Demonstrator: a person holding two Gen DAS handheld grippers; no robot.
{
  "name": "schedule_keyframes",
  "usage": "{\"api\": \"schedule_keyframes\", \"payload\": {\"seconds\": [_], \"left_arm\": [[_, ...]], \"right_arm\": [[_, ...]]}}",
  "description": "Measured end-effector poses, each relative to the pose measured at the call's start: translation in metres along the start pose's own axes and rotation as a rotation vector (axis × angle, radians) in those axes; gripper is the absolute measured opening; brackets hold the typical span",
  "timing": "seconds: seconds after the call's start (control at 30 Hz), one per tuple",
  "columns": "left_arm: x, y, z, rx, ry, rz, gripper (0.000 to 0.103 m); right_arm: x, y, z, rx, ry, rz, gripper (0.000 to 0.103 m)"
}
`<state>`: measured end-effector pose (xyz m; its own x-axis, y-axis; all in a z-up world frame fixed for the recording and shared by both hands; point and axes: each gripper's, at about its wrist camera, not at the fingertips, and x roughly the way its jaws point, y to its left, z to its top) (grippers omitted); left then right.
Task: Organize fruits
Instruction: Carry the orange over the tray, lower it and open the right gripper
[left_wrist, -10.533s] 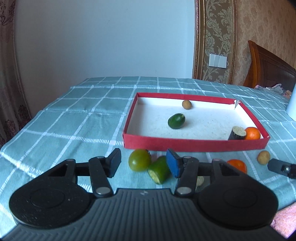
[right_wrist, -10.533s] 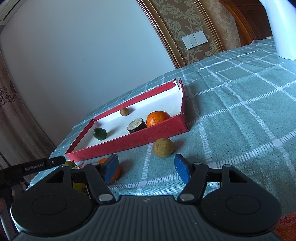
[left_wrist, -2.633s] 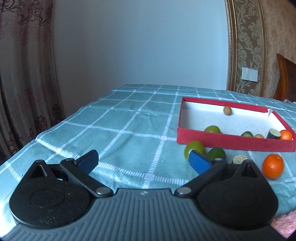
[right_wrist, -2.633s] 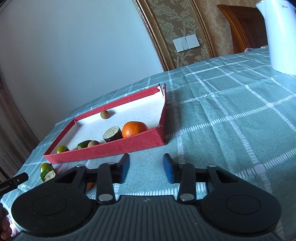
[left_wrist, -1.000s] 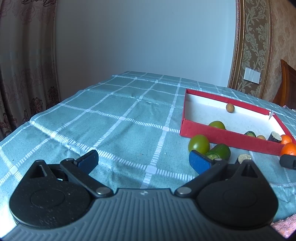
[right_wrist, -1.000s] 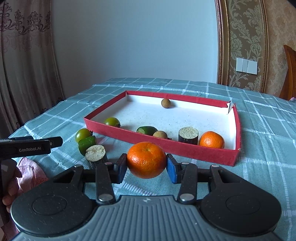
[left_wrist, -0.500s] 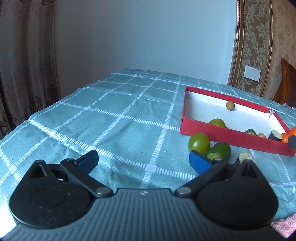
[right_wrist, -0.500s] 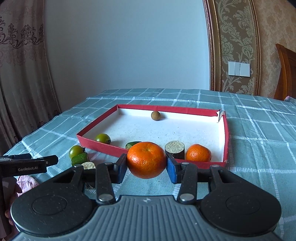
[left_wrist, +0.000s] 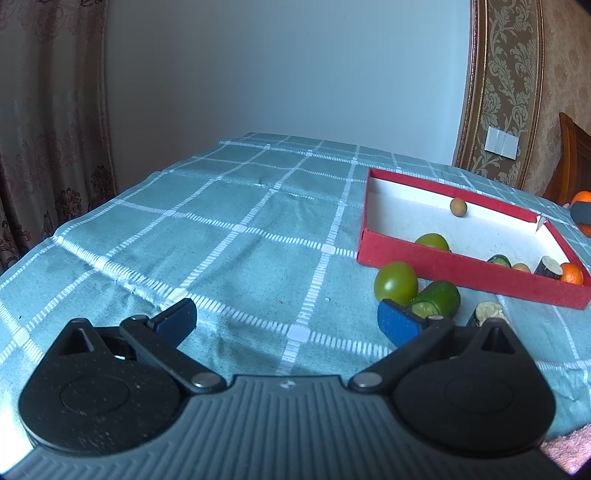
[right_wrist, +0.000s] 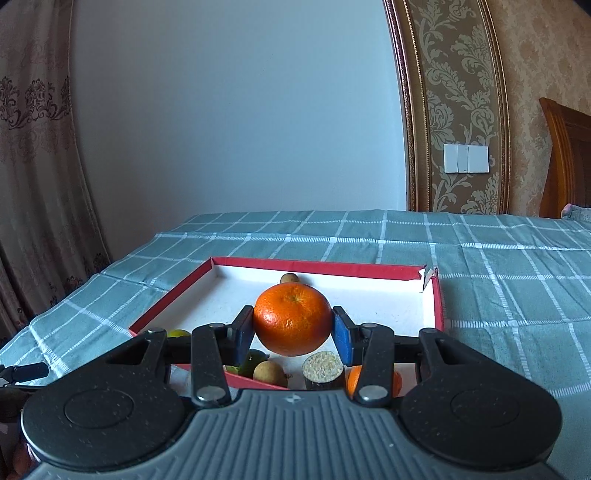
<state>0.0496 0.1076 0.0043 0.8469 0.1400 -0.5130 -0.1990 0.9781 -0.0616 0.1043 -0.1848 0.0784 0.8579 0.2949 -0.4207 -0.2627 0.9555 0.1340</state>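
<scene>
My right gripper (right_wrist: 293, 328) is shut on an orange (right_wrist: 293, 319) and holds it above the red tray (right_wrist: 317, 266), over its near part. The tray (left_wrist: 436, 259) holds a small brown fruit (left_wrist: 458, 206), a green fruit (left_wrist: 433, 242), a cucumber piece (left_wrist: 500, 260), a dark cut piece (left_wrist: 549, 266) and another orange (left_wrist: 571, 273). My left gripper (left_wrist: 284, 319) is open and empty above the tablecloth. A green tomato (left_wrist: 395, 282), a cucumber piece (left_wrist: 437, 299) and a dark cut piece (left_wrist: 487, 312) lie on the cloth by its right finger.
A teal checked tablecloth (left_wrist: 221, 236) covers the table. A curtain (left_wrist: 48, 110) hangs at the left past the table edge. A wooden headboard (right_wrist: 569, 158) and a wall switch (right_wrist: 466, 158) stand behind. A pink cloth (left_wrist: 565, 448) lies at the near right.
My right gripper has lifted the orange and carried it forward over the tray. My left gripper stays open and has barely moved.
</scene>
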Motion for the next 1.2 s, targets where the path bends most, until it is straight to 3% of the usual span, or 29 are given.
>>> {"api": "schedule_keyframes", "payload": {"seconds": [1.2], "left_arm": [[0.005,0.0,0.001,0.001,0.033,0.019,0.103]], "right_arm": [[0.053,-0.027,-0.011,0.086,0.033,-0.041,0.044]]}}
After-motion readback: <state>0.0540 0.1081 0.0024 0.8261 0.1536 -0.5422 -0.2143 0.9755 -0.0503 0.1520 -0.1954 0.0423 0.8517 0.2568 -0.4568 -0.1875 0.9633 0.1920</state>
